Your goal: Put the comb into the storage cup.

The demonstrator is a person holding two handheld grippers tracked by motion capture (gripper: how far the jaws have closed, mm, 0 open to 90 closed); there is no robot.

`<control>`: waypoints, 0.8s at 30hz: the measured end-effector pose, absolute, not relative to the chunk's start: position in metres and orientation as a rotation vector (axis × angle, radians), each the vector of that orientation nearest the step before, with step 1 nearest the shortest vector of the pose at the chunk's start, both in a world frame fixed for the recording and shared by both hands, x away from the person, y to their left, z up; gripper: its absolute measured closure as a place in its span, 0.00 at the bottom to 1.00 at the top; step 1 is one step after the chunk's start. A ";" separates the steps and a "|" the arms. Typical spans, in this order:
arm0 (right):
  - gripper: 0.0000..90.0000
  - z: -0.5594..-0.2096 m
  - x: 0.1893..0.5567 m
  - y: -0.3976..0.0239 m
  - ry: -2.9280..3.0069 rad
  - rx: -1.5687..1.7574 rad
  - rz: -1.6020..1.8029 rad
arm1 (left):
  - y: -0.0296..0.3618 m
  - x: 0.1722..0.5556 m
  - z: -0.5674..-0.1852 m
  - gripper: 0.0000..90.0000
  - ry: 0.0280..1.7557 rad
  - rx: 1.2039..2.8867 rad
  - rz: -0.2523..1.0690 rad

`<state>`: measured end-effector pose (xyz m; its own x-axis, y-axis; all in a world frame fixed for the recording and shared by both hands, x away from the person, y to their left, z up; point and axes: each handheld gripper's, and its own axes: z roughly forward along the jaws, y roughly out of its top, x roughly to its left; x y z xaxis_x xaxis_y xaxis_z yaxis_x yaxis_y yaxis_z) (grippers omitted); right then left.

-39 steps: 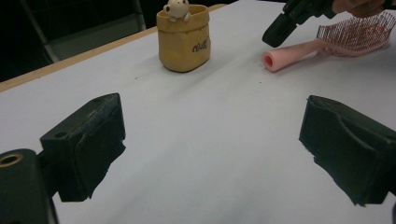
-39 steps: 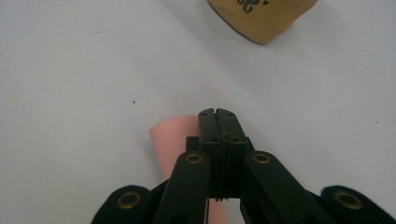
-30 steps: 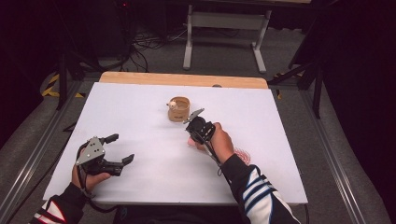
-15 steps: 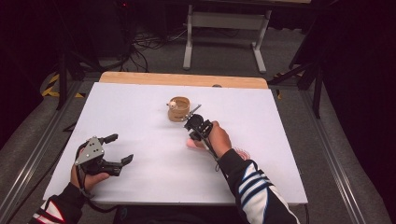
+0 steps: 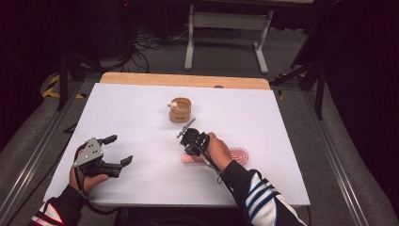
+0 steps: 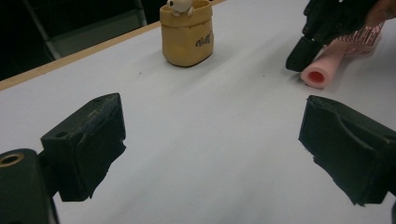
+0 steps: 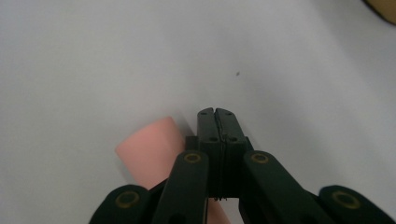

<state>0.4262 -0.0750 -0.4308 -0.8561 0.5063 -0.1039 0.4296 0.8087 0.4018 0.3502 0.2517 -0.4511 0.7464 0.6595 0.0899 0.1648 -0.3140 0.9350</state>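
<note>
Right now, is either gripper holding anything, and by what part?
Nothing is held. The right gripper is shut on nothing, just above the pink hairbrush handle. The left gripper is open over bare table.

tongs (image 7: 215,114): black, brass screws | sleeve (image 5: 263,200): navy, white stripes

Overall light: even, soft, from above; the white table (image 5: 141,117) is bright, the surrounding floor dim.
Shadows: faint and short beneath the left gripper (image 5: 117,150).
Glare: none on the tabletop.
Focus: high view slightly soft; nearest jaws in both gripper views blurred.
</note>
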 end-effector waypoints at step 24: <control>1.00 -0.442 0.381 -0.110 2.748 0.713 0.751 | 0.242 0.352 -0.456 0.09 0.627 1.907 0.538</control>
